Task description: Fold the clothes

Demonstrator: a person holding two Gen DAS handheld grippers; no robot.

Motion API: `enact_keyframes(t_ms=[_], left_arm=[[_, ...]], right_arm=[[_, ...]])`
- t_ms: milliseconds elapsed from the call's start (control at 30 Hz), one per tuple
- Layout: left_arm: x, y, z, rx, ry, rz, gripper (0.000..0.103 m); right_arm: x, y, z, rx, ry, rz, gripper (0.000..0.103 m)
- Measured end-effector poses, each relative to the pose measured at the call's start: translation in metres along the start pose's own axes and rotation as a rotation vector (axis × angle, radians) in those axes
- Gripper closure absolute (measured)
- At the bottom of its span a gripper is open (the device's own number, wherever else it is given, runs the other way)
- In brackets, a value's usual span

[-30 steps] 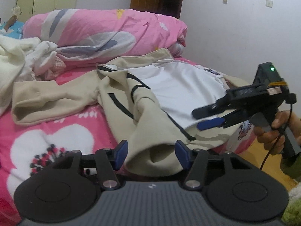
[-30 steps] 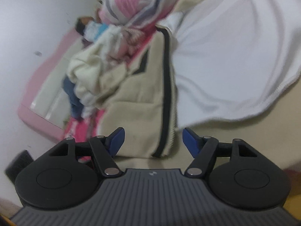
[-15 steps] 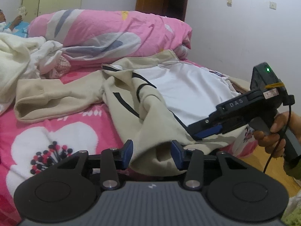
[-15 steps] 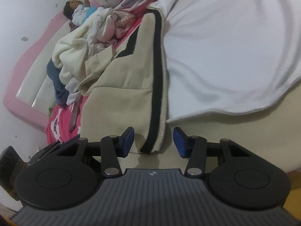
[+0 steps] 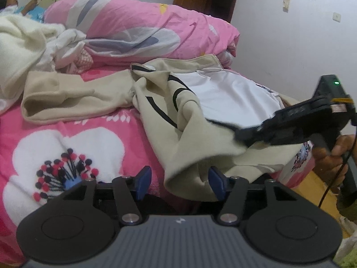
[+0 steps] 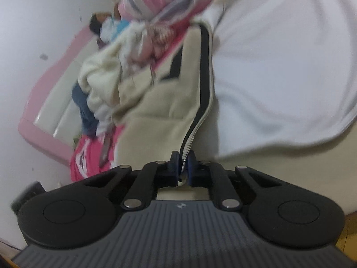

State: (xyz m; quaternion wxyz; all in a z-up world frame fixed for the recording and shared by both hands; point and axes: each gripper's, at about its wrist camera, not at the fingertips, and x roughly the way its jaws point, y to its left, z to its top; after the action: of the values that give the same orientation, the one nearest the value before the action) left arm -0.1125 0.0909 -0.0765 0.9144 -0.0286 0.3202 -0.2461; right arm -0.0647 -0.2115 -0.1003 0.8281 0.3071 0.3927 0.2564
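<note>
A beige zip jacket (image 5: 191, 134) with black stripes and a white lining lies open on the pink flowered bed (image 5: 73, 147). My left gripper (image 5: 179, 182) is open, its blue pads on either side of the jacket's near hem corner. My right gripper (image 6: 183, 167) is shut on the jacket's zipper edge (image 6: 189, 138). It also shows in the left wrist view (image 5: 245, 134), pinching the front panel's edge at the right. The jacket's sleeve (image 5: 67, 98) stretches to the left.
A rolled pink quilt (image 5: 138, 29) lies along the back. A cream blanket pile (image 5: 20, 51) sits at the far left, with a person lying behind it. The bed edge and wooden floor (image 5: 312, 185) are at the right. A white wall stands beyond.
My right gripper closed on the zipper edge of the jacket. My left gripper narrowed half a second ago and has opened wide again near the hem.
</note>
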Motion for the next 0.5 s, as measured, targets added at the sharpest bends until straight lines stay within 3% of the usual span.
enact_keyframes(t_ms=[233, 500], left_arm=[[0.007, -0.011, 0.004, 0.051, -0.006, -0.023, 0.047], [0.018, -0.027, 0.004, 0.124, 0.029, -0.035, 0.061]], right_arm=[[-0.035, -0.021, 0.006, 0.038, -0.099, -0.046, 0.097], [-0.054, -0.038, 0.011, 0.092, -0.207, -0.028, 0.097]])
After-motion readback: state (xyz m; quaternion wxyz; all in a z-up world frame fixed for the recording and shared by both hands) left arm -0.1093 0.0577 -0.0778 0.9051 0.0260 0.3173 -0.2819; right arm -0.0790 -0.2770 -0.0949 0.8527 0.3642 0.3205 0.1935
